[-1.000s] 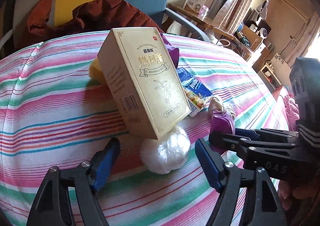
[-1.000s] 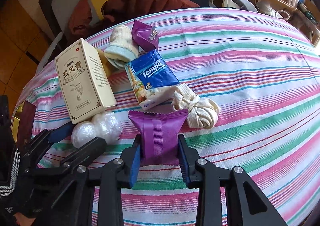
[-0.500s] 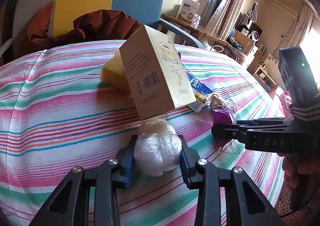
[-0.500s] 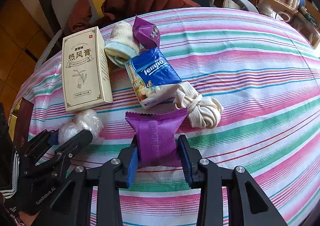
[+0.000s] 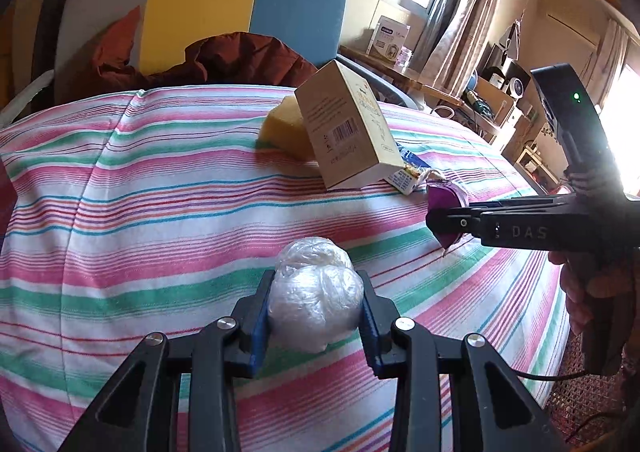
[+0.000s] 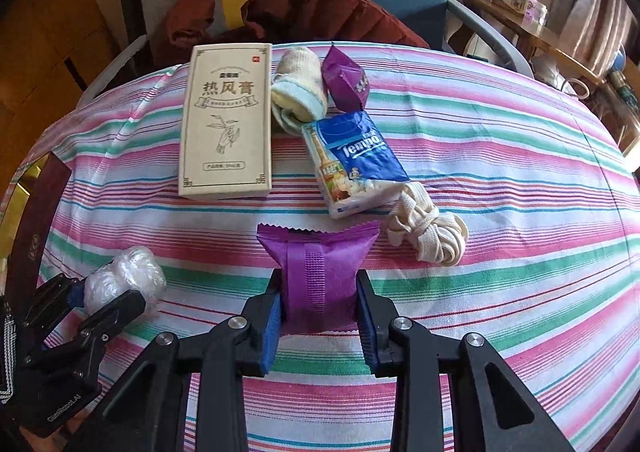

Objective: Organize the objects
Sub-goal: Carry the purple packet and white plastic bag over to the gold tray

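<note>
My left gripper (image 5: 315,306) is shut on a crumpled clear plastic ball (image 5: 314,292), held near the striped tablecloth (image 5: 140,211). In the right wrist view the same plastic ball (image 6: 124,282) and left gripper (image 6: 108,294) show at the lower left. My right gripper (image 6: 318,302) is shut on a purple snack packet (image 6: 318,272); in the left wrist view the purple packet (image 5: 442,203) sits in the right gripper (image 5: 440,221) at the right. A beige box (image 6: 228,123), a rolled sock (image 6: 298,91), a second purple packet (image 6: 346,79), a blue tissue pack (image 6: 354,163) and a knotted cream cord (image 6: 430,228) lie on the cloth.
A chair with yellow and blue panels (image 5: 248,7) stands behind the table, a dark red jacket (image 6: 320,19) draped on it. A yellow sponge (image 5: 284,127) lies beside the box. A wooden desk with a white carton (image 5: 390,39) stands at the back right. A hand (image 5: 592,288) holds the right gripper.
My left gripper closed around the plastic ball and carried it to the left, away from the beige box. The right gripper kept its hold on the purple packet and drew back slightly.
</note>
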The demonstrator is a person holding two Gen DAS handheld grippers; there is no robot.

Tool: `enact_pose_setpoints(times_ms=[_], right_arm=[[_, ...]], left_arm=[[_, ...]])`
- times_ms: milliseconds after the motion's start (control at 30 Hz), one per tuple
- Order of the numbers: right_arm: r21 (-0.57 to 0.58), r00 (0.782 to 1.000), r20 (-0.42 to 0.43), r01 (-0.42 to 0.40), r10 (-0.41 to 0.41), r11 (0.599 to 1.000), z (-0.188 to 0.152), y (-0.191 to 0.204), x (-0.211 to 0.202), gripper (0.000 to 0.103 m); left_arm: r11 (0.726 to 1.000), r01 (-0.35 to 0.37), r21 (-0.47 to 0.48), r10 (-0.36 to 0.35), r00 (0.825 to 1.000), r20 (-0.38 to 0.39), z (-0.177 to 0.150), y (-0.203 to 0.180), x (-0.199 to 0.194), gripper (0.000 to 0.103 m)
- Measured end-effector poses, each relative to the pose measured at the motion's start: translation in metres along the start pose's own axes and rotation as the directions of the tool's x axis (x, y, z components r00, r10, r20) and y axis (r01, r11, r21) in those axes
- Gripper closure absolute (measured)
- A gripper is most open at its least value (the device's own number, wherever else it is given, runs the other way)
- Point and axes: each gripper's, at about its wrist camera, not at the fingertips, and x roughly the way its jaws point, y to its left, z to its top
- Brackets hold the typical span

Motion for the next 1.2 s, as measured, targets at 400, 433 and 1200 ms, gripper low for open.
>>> enact_pose_setpoints(times_ms=[400, 433, 1200], right_arm=[[-0.209, 0.998, 0.059, 0.028, -0.016, 0.978, -0.009, 0.058, -0.008, 0.07], [-0.223, 0.998, 0.06, 0.026, -0.012, 0.974, -0.011, 0.062, -0.009, 0.07], [-0.345, 0.995, 0.095, 0.037, -0.005, 0.938, -0.025, 0.105, -0.005, 0.07]], left_arm=[[0.998, -0.036, -0.042, 0.038, 0.999, 0.032, -0.026, 0.019, -0.041, 0.066], [0.998, -0.031, -0.049, 0.032, 0.999, 0.036, -0.028, 0.021, -0.046, 0.066], [0.937, -0.161, -0.311, 0.229, 0.953, 0.198, -0.031, 0.121, -0.164, 0.066]])
